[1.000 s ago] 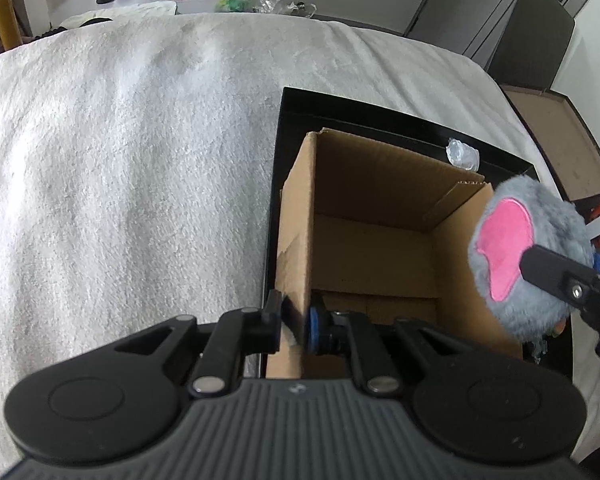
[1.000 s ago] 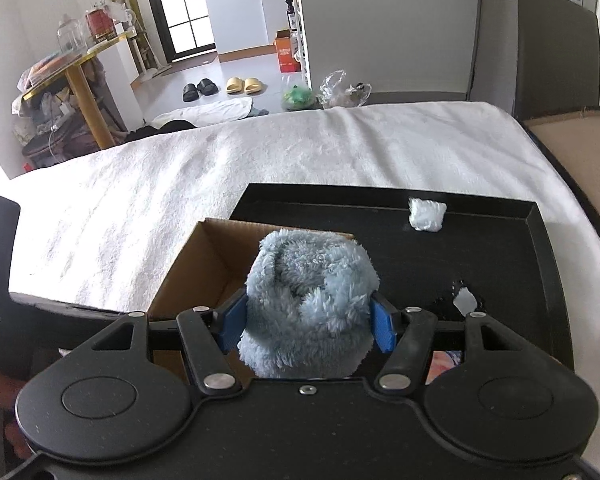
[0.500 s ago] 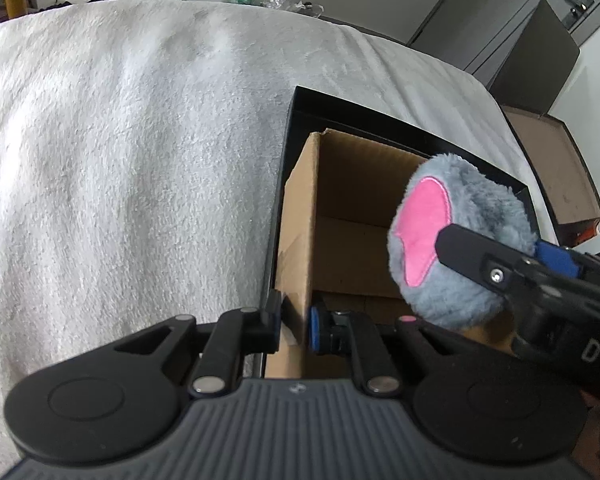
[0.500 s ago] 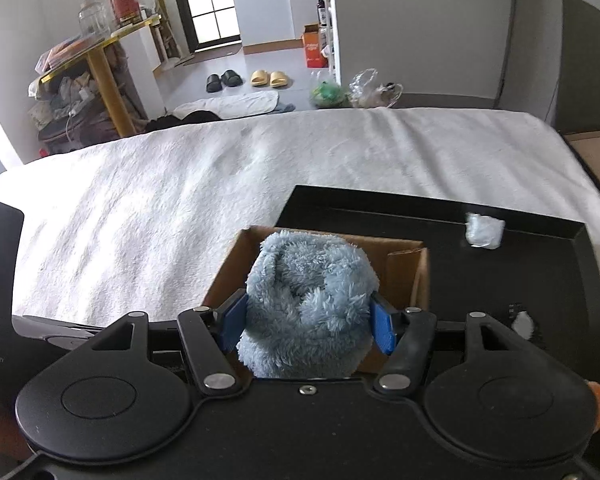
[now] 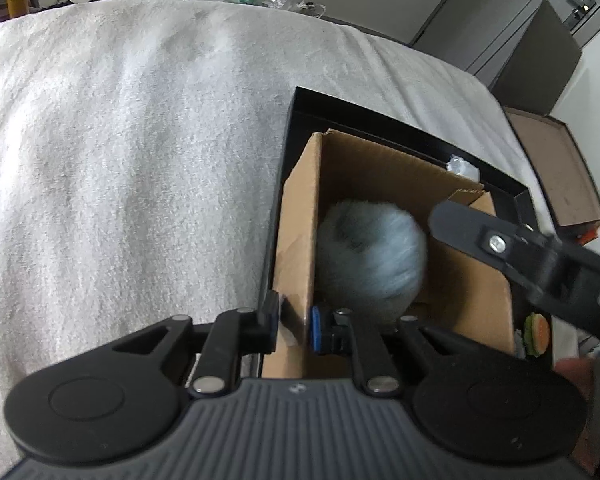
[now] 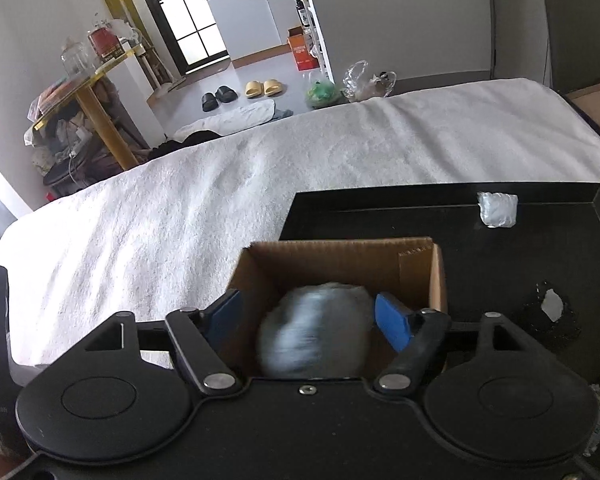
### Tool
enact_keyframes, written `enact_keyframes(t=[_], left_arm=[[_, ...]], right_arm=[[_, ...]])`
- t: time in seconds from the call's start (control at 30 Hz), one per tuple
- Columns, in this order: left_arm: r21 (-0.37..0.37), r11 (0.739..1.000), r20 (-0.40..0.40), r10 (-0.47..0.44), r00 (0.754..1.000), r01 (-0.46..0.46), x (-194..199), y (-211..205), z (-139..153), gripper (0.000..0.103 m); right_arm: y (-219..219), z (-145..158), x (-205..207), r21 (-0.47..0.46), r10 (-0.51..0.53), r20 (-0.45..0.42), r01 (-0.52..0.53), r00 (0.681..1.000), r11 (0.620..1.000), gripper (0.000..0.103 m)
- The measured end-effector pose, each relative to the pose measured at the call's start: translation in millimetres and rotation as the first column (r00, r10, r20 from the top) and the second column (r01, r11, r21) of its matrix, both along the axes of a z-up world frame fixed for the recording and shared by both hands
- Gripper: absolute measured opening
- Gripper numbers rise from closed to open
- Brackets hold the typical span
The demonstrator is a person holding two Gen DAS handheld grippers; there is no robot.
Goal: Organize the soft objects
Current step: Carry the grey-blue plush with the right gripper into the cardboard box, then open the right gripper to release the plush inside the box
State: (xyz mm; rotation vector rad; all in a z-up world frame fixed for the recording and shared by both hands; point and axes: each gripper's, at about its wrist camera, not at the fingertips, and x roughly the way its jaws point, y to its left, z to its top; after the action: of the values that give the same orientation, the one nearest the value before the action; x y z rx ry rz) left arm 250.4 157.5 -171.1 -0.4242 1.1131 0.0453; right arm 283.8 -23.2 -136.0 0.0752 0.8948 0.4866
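A fluffy grey-blue plush ball (image 5: pixel 370 254) is blurred and free inside the open cardboard box (image 5: pixel 300 240), which stands in a black tray (image 5: pixel 296 120). My left gripper (image 5: pixel 294 320) is shut on the box's near left wall. My right gripper (image 6: pixel 312 316) is open above the box, with the plush ball (image 6: pixel 316 332) between its blue pads (image 6: pixel 392 322) but apart from them. The right gripper's finger also shows in the left wrist view (image 5: pixel 496 240) over the box's right side.
The tray (image 6: pixel 540 264) lies on a bed with a white blanket (image 6: pixel 220 200). White crumpled bits (image 6: pixel 497 209) lie in the tray's far corner. A small burger toy (image 5: pixel 537 334) sits right of the box. An open shoebox (image 5: pixel 556 172) stands at the right.
My right gripper opened and let go of the plush ball, which dropped into the box. The left gripper kept its hold on the box wall.
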Motion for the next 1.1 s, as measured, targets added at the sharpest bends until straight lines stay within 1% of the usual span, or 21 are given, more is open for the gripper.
enact_keyframes(t=[0.07, 0.17, 0.23, 0.33, 0.47, 0.73, 0.9, 0.97, 1.03, 1.1], left_arm=[[0.006, 1.0, -0.003, 0.005, 1.0, -0.005, 0.4, -1.0, -0.4, 0.014], [0.043, 0.999, -0.012, 0.0, 1.0, 0.001, 1.6, -4.2, -0.1, 0.023], [0.068, 0.998, -0.019, 0.007, 1.0, -0.005, 2.4, -5.0, 0.6, 0.041], [0.101, 0.995, -0.027, 0.022, 0.999, -0.019, 1.2, -5.5, 2.2, 0.05], [0.135, 0.99, -0.03, 0.042, 0.999, -0.038, -3.0, -5.0, 8.0, 0.058], [0.202, 0.978, 0.004, 0.06, 0.998, -0.059, -13.7, -13.3, 26.3, 0.069], [0.247, 0.966, 0.024, 0.073, 0.997, -0.077, -18.4, -26.4, 33.2, 0.072], [0.258, 0.963, 0.023, 0.071, 0.997, -0.074, -19.1, -33.2, 34.1, 0.075], [0.253, 0.965, 0.017, 0.069, 0.997, -0.071, -20.4, -37.8, 34.4, 0.081], [0.265, 0.962, 0.017, 0.07, 0.997, -0.072, -21.5, -44.4, 34.6, 0.083]], right_arm=[[-2.9, 1.8, -3.5, -0.009, 0.014, 0.002, -0.014, 1.0, 1.0, 0.075], [-9.7, 4.2, -8.1, -0.053, 0.029, 0.015, -0.028, 0.999, 0.998, 0.076], [-18.6, 5.7, -8.7, -0.065, 0.02, 0.01, -0.019, 1.0, 0.998, 0.076], [-32.0, 7.8, -8.8, -0.075, 0.002, 0.006, -0.001, 1.0, 0.997, 0.076], [-49.9, 10.9, -13.3, -0.08, -0.027, 0.018, 0.028, 0.999, 0.996, 0.076], [-83.4, 8.5, -21.0, -0.062, -0.077, 0.022, 0.079, 0.997, 0.995, 0.079], [-107.0, 1.2, -21.8, -0.069, -0.116, 0.023, 0.117, 0.993, 0.991, 0.08], [-116.9, -2.1, -22.3, -0.072, -0.135, 0.026, 0.137, 0.99, 0.988, 0.082], [-126.2, -6.1, -21.4, -0.073, -0.155, 0.025, 0.157, 0.988, 0.985, 0.082], [-136.7, -10.8, -20.1, -0.067, -0.181, 0.02, 0.182, 0.983, 0.981, 0.082]])
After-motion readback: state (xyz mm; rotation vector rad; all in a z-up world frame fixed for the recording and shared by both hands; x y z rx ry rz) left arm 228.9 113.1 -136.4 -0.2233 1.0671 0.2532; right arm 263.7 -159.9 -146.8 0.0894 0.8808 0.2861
